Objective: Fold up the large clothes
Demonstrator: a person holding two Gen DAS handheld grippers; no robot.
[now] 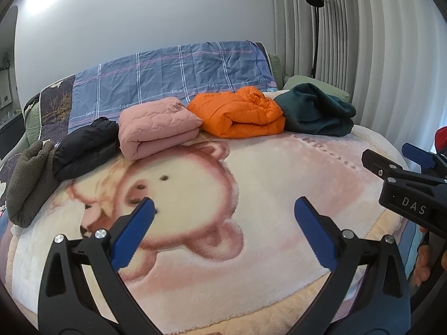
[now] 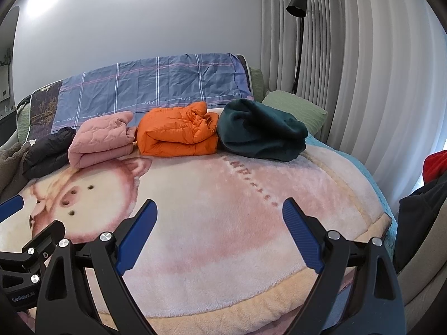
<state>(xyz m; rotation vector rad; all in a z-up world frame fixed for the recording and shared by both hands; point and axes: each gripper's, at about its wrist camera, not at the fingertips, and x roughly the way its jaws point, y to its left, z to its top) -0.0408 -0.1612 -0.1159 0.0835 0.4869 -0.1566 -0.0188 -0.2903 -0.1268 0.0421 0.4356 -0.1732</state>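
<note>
Folded clothes lie in a row at the far side of the bed: a grey-brown fleece (image 1: 26,178), a black jacket (image 1: 85,148), a pink quilted jacket (image 1: 155,125), an orange puffer jacket (image 1: 240,114) and a dark teal fleece (image 1: 318,110). They also show in the right wrist view: the pink jacket (image 2: 102,142), the orange jacket (image 2: 178,131) and the teal fleece (image 2: 259,131). My left gripper (image 1: 223,209) is open and empty above the pink bear blanket (image 1: 251,184). My right gripper (image 2: 219,209) is open and empty above the same blanket (image 2: 223,195).
A blue plaid sheet (image 1: 173,75) covers the headboard. A green pillow (image 2: 296,110) lies behind the teal fleece. A black floor lamp (image 2: 297,42) and grey curtains (image 2: 363,69) stand at the right. Red cloth (image 2: 435,164) and dark cloth (image 2: 419,217) lie beside the bed's right edge.
</note>
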